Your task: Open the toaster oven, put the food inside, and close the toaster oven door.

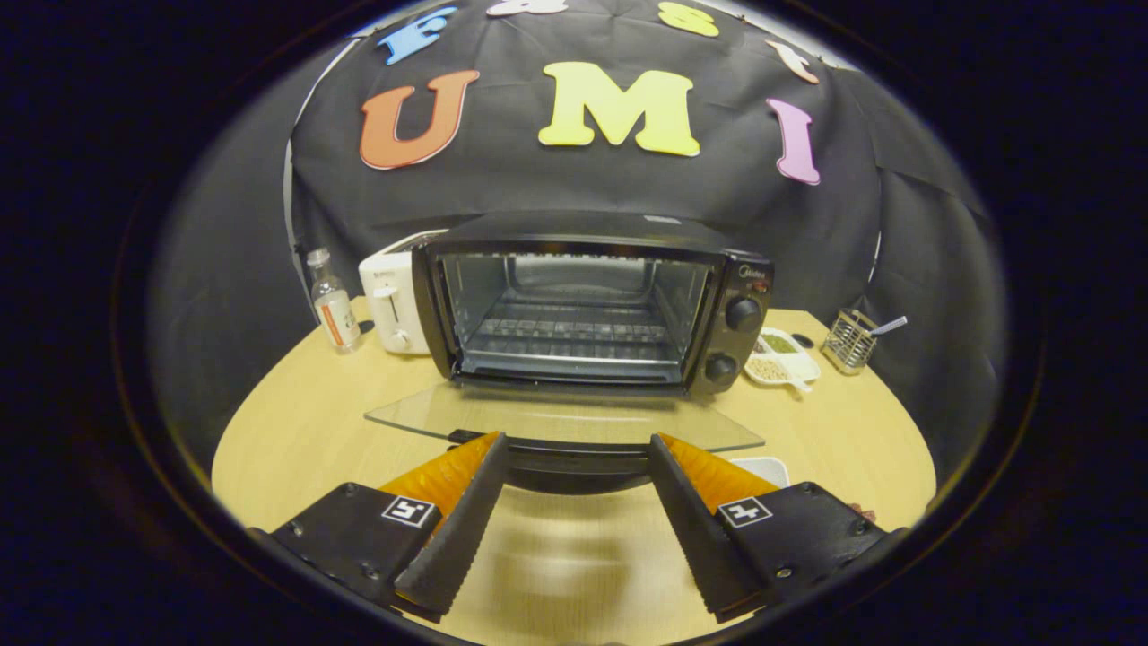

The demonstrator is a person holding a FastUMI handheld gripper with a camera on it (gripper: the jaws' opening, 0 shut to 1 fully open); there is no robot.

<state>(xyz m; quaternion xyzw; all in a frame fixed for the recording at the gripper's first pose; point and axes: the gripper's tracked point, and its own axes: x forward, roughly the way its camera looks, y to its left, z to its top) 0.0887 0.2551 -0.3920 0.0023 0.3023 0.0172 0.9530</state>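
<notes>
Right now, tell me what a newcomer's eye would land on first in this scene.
The black toaster oven stands mid-table with its glass door folded down flat toward the gripper, showing a bare wire rack inside. The gripper's fingers are spread open, their tips at the door's handle without pressing on it. To the oven's side sit a white toaster and a small bottle; beyond its knobs, a divided dish and a wire cutlery holder.

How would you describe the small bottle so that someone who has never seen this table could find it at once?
Start at the black oven in the middle of the round table, its glass door folded down ahead of the open fingers. Beside the oven stands a white toaster, and just past that the bottle. It is clear and upright, with an orange-striped label.
</notes>
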